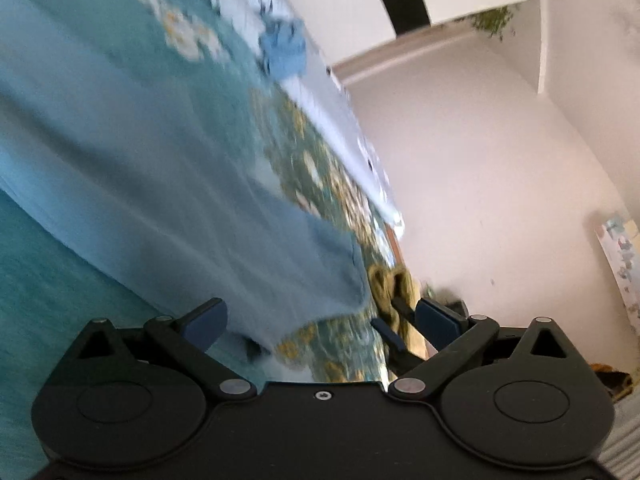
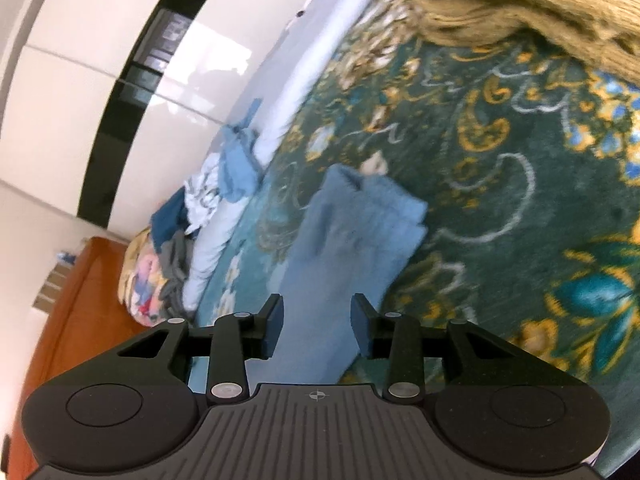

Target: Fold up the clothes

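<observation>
A light blue garment lies spread on the teal floral bedspread; the left wrist view is blurred. My left gripper hovers over the garment's near corner, open wide with nothing between its fingers. In the right wrist view the same light blue garment shows as a narrow folded strip with a cuffed end pointing away. My right gripper stands open above the strip's near part, and the cloth runs beneath the gap between its fingers. Whether the pads touch the cloth is unclear.
A khaki knitted garment lies bunched at the bed's far edge, also the khaki garment past my left fingers. A pile of blue, white and grey clothes rests on pale bedding. White wardrobe doors and an orange wooden surface stand beyond.
</observation>
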### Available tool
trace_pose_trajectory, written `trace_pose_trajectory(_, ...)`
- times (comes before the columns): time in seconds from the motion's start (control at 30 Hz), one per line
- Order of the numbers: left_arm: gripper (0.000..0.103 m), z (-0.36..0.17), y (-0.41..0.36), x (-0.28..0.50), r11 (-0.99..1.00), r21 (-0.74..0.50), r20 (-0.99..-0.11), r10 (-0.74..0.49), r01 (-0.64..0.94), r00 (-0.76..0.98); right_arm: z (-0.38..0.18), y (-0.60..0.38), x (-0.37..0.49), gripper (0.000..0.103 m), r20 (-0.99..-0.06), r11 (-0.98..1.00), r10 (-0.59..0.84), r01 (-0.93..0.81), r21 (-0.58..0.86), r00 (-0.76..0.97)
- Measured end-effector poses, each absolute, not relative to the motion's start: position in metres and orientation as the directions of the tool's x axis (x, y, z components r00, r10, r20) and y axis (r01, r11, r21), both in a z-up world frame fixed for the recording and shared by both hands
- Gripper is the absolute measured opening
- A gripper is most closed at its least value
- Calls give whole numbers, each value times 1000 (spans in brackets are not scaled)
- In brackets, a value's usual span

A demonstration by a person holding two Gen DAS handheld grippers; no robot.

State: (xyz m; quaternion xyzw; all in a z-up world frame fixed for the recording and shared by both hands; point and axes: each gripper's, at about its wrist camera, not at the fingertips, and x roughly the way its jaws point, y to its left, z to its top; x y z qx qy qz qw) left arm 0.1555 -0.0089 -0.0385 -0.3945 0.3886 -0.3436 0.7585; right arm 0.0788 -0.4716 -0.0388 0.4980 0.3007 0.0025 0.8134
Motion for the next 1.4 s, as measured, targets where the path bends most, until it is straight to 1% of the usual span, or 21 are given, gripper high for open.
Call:
trace_pose_trajectory(0.1, 101, -31, 9, 146, 494, -844, -323, -779, 208, 538, -31, -453, 87, 39, -491, 535, 337, 266, 802, 803)
trace_pose_trajectory(0.23, 101, -29, 35, 131, 543, -823, -336, -700, 164, 630, -22, -424, 99, 45, -495, 587, 393, 203, 784, 775)
trace_pose_trajectory(0.47, 101, -24, 77, 104, 612, -787, -353, -554, 81, 754, -13, -376, 109, 50, -494, 622, 484, 113, 775, 722)
trace_pose_trajectory(0.67, 101, -8, 90, 83, 616, -785, -349, -525, 64, 776, 0, -352, 100, 51, -473, 615, 534, 62, 786, 701)
trace_pose_trajectory(0.73, 101, -3, 93, 75, 617, -784, -345, -520, 64, 782, 8, -349, 93, 54, -461, 614, 542, 42, 788, 703)
trace_pose_trajectory(0.93, 101, 18, 106, 53, 642, -763, -328, -488, 79, 809, 38, -338, 77, 57, -394, 610, 567, -48, 791, 724)
trace_pose_trajectory(1.07, 101, 15, 120, 57, 625, -779, -317, -465, 53, 826, 46, -328, 77, 58, -380, 615, 584, -86, 784, 718)
trace_pose_trajectory(1.2, 101, 3, 141, 66, 597, -802, -333, -447, 0, 830, 44, -319, 92, 59, -407, 633, 576, -71, 771, 709)
trace_pose_trajectory(1.3, 101, -6, 162, 75, 592, -804, -358, -406, -57, 841, 41, -309, 108, 59, -404, 627, 584, -75, 775, 704)
trace_pose_trajectory(1.4, 101, -18, 185, 90, 579, -806, -391, -367, -122, 844, 32, -296, 128, 59, -456, 657, 573, -49, 752, 681)
